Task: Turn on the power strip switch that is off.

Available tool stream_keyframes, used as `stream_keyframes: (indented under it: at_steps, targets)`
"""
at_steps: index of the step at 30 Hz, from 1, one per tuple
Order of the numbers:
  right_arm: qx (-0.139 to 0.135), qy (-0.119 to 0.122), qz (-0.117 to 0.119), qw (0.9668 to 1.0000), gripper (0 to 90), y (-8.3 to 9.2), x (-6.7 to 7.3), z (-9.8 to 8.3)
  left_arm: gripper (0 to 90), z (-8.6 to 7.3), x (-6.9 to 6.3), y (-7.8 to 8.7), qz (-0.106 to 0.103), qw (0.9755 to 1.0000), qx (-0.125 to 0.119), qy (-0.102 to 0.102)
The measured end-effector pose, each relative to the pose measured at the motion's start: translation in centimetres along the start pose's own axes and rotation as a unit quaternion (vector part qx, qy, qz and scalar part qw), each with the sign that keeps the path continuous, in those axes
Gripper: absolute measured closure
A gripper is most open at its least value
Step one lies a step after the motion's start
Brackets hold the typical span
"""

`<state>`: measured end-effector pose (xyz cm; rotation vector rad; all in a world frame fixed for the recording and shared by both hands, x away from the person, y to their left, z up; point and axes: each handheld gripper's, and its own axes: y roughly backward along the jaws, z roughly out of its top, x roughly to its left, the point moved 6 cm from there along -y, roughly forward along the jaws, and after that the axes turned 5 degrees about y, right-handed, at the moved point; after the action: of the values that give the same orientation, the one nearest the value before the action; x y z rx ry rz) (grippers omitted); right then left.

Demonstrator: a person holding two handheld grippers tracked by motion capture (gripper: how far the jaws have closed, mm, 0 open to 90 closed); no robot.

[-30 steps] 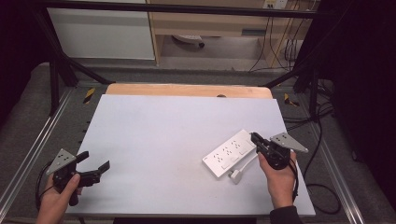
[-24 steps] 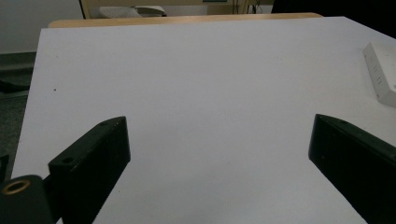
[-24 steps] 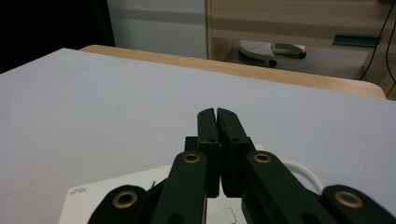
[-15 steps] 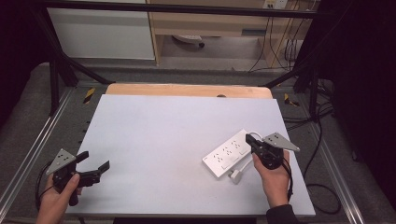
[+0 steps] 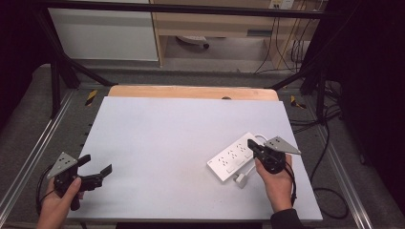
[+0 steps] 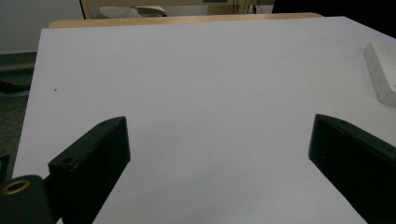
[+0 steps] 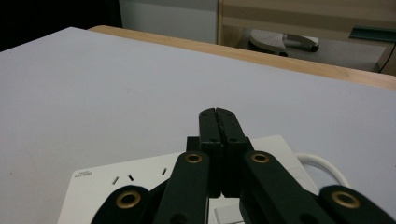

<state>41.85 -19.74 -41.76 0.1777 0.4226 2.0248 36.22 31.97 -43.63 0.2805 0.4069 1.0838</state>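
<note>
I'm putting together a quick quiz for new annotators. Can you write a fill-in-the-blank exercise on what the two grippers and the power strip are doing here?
1. The left gripper has its jaws ____.
2. The right gripper has its jaws ____, above the white power strip.
3. The power strip lies on the ____ side of the table, from the person's seat.
4. The power strip's plug lies on the table, ____ to the person than the strip.

Missing words: open; shut; right; nearer
</note>
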Motion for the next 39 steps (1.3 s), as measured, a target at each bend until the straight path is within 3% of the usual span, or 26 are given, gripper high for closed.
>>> stream_keyframes:
  at_steps: [25,39]
  targets:
    - [0.008,-0.005,0.009,0.9999,90.0,-1.3,0.1,-1.5,5.6,0.0,0.0,0.0,-0.002,1.0000,0.000,-0.002]
    - [0.028,0.000,0.018,0.9994,90.0,-1.9,0.6,-2.4,5.6,0.0,0.0,0.0,-0.002,1.0000,0.002,0.000]
